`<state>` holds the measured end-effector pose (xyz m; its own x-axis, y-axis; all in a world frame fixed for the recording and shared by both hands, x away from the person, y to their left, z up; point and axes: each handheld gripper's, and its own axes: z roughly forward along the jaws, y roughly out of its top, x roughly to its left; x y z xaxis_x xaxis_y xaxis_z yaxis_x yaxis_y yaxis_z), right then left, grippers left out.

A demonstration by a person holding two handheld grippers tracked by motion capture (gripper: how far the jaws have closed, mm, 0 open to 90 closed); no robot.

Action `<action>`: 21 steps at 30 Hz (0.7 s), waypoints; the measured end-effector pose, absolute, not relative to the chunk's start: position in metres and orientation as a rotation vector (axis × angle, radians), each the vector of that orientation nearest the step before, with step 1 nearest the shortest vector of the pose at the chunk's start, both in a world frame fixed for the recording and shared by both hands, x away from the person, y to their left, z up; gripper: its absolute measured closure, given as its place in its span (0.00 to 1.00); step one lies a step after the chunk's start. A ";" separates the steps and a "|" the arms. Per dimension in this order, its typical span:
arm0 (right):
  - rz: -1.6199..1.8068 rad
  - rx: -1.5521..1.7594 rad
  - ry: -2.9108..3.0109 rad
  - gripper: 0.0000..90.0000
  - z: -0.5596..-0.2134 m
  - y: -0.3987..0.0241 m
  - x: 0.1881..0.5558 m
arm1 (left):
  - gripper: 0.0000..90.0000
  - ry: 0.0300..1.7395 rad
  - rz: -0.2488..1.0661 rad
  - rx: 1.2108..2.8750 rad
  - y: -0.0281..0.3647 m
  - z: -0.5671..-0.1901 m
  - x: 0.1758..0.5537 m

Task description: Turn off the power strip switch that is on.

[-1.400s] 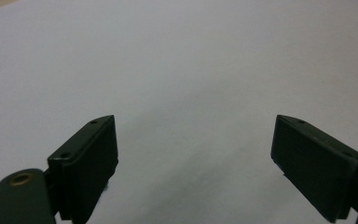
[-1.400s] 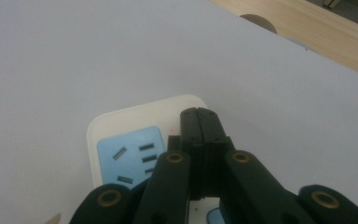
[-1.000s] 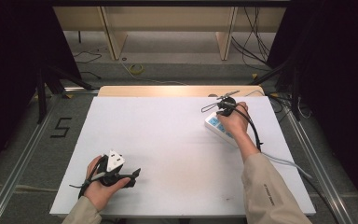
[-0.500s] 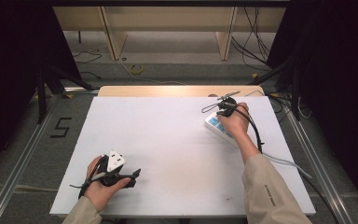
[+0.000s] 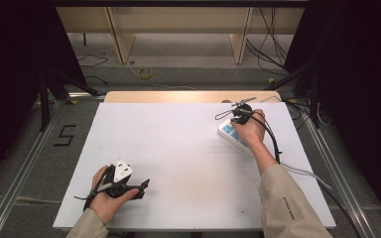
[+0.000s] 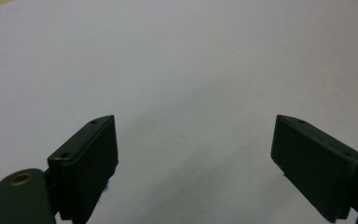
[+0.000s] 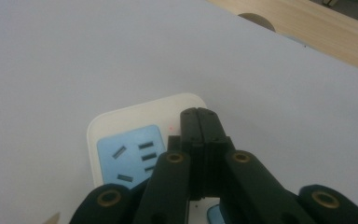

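A white power strip (image 5: 226,132) with light-blue socket panels lies on the right side of the white table (image 5: 178,148). My right gripper (image 5: 235,118) hovers over its far end. In the right gripper view the jaws are pressed together, shut on nothing, with their tips (image 7: 201,116) over the strip's (image 7: 121,130) white end near a small red light, beside a blue socket panel (image 7: 130,156). My left gripper (image 5: 141,186) rests at the table's near left in a hand. In the left gripper view its two black pads (image 6: 86,163) stand wide apart over bare white table.
The strip's cable (image 5: 302,171) runs off toward the table's right edge, under the right forearm. A wooden strip (image 5: 188,96) borders the table's far edge. Beyond lie the floor, cables and shelf legs. Metal rails (image 5: 25,163) flank the table on both sides.
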<state>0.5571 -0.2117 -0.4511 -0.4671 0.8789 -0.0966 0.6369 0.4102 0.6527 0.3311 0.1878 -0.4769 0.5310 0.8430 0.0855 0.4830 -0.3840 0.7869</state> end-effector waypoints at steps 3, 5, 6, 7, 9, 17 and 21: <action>0.755 1.294 2.253 1.00 -0.449 -0.212 0.555 | 0.16 1.069 0.634 2.044 0.188 -0.477 0.331; 0.770 1.288 2.243 1.00 -0.450 -0.213 0.553 | 0.16 1.073 0.634 2.041 0.188 -0.477 0.331; 0.783 1.292 2.240 1.00 -0.450 -0.214 0.552 | 0.16 1.073 0.632 2.045 0.188 -0.477 0.331; 0.787 1.286 2.241 1.00 -0.450 -0.214 0.551 | 0.16 1.073 0.632 2.046 0.188 -0.477 0.332; 0.791 1.283 2.247 1.00 -0.448 -0.214 0.549 | 0.16 1.073 0.633 2.047 0.187 -0.477 0.331; 0.819 1.270 2.244 0.97 -0.439 -0.214 0.542 | 0.16 1.071 0.631 2.051 0.187 -0.477 0.331; 0.831 1.280 2.251 0.95 -0.438 -0.215 0.538 | 0.16 1.071 0.633 2.051 0.187 -0.477 0.331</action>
<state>0.5380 -0.2147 -0.4379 -0.4888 0.8701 -0.0634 0.6200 0.3977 0.6763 0.3309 0.1866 -0.4769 0.5329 0.8414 0.0898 0.4841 -0.3902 0.7832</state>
